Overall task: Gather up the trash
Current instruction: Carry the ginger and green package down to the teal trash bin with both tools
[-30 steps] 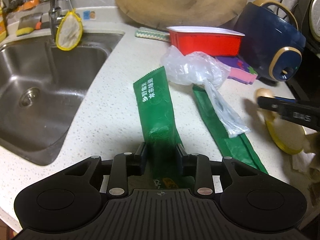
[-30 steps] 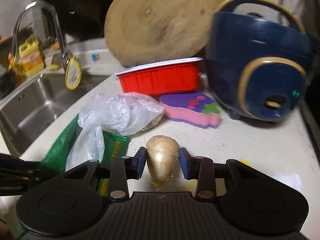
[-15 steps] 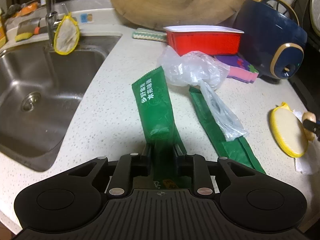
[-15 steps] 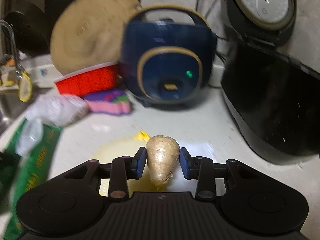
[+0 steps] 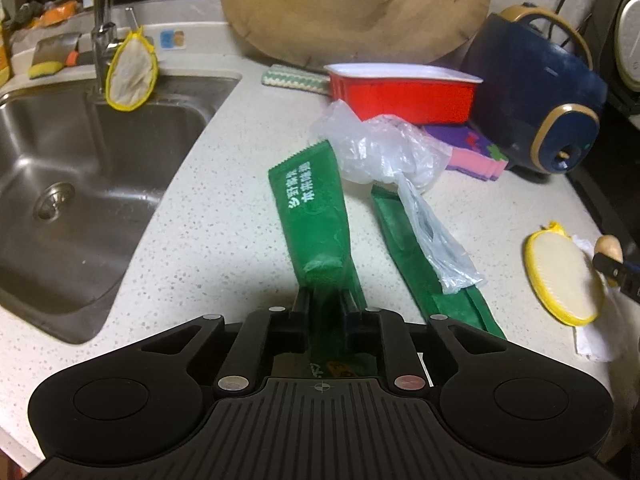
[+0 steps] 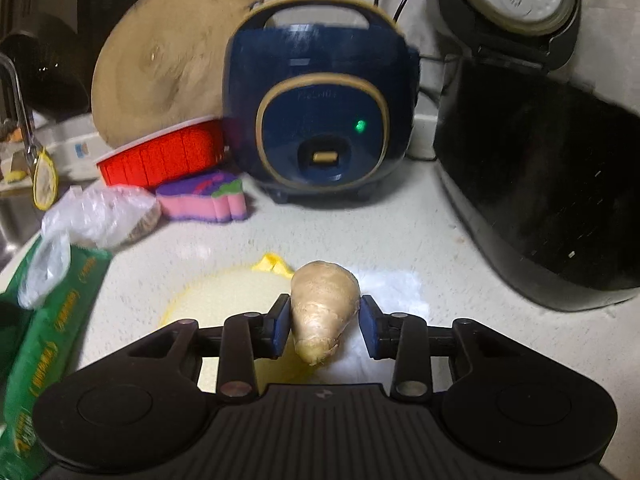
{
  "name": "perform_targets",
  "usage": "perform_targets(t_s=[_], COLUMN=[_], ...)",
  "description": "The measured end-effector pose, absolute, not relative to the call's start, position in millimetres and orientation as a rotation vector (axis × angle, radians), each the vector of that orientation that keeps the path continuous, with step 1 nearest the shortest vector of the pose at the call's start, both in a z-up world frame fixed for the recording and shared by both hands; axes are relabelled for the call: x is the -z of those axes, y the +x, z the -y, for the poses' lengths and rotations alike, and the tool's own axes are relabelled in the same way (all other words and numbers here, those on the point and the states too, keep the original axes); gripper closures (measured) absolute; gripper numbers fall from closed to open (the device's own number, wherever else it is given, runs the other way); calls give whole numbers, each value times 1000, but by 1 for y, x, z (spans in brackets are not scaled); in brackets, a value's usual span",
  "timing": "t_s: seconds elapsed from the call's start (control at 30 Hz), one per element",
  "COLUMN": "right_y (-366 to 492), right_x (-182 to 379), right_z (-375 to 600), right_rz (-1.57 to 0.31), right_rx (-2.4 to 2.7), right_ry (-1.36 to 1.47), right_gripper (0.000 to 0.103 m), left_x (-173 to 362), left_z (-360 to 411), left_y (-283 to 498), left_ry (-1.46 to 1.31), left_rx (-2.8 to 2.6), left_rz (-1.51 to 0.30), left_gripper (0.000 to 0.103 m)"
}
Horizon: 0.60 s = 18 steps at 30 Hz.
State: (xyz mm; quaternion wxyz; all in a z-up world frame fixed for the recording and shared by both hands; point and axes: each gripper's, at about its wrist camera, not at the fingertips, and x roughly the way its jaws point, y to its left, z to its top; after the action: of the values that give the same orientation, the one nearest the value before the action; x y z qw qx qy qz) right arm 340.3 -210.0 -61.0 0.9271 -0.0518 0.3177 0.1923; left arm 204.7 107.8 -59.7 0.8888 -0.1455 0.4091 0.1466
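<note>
Green wrapper [image 5: 316,216] lay pinched in the closing left gripper [image 5: 325,300], best lifted slowly, while the right gripper [image 6: 324,326] clamped 1 ginger piece [image 6: 322,312].

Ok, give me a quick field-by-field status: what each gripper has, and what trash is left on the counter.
left gripper: jaws have just been closing, now pinching the near end of the green wrapper
right gripper: jaws shut on a ginger piece, held over the yellow-rimmed pad
loose on counter: second green wrapper with a crumpled clear plastic bag lying partly on it
also nearby: red tray, pink and purple sponge, blue cooker
sink: to the left, no trash visible in it
</note>
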Motion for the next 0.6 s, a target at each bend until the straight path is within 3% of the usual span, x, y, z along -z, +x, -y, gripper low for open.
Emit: perform_targets(t_s=[0.3, 0.6], right_y=[282, 178], right_x=[11, -7], right_z=[205, 132], right_rz=[-586, -617], right_rx=[-411, -543], right_ry=[-68, -164], right_gripper=[67, 67], left_x=[32, 20], left_z=[-126, -162], left_y=[148, 46], left_ry=[-328, -411], left_rx=[-202, -82], left_rz=[-715, -643], left_gripper=[89, 89])
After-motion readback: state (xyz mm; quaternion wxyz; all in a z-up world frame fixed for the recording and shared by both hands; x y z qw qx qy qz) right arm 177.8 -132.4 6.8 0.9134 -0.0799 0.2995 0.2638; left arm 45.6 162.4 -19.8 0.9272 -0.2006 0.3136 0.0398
